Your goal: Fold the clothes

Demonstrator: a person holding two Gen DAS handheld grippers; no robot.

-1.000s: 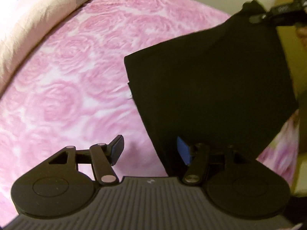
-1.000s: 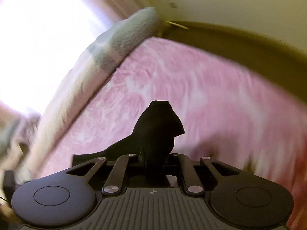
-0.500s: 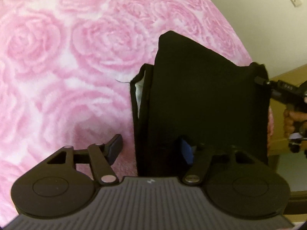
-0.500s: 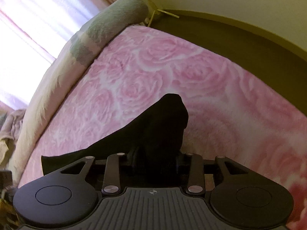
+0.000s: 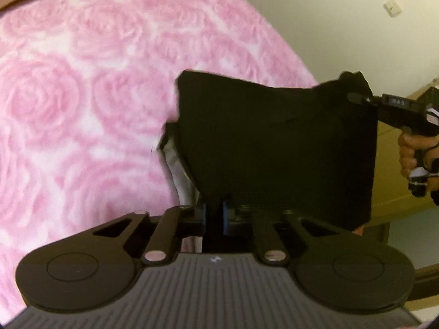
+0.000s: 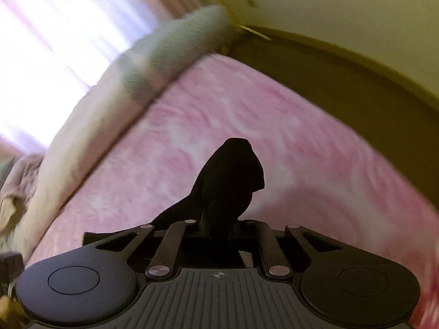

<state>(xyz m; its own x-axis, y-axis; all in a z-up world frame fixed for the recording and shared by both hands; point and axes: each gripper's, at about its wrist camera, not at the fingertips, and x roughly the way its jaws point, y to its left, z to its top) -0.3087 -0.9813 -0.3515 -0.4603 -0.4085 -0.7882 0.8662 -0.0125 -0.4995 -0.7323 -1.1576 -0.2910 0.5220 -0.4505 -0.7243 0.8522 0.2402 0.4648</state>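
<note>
tension matters with the black garment (image 5: 277, 148) held above the pink bed (image 5: 82, 104), my left gripper (image 5: 214, 213) and right gripper (image 6: 219, 227) each clamped on a corner: i keep both level and taut.

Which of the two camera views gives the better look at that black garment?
The left wrist view: the black garment hangs there as a broad panel, stretched between the left tongs and the right tongs. The right wrist view shows only a bunched tip poking out of the right tongs.
</note>
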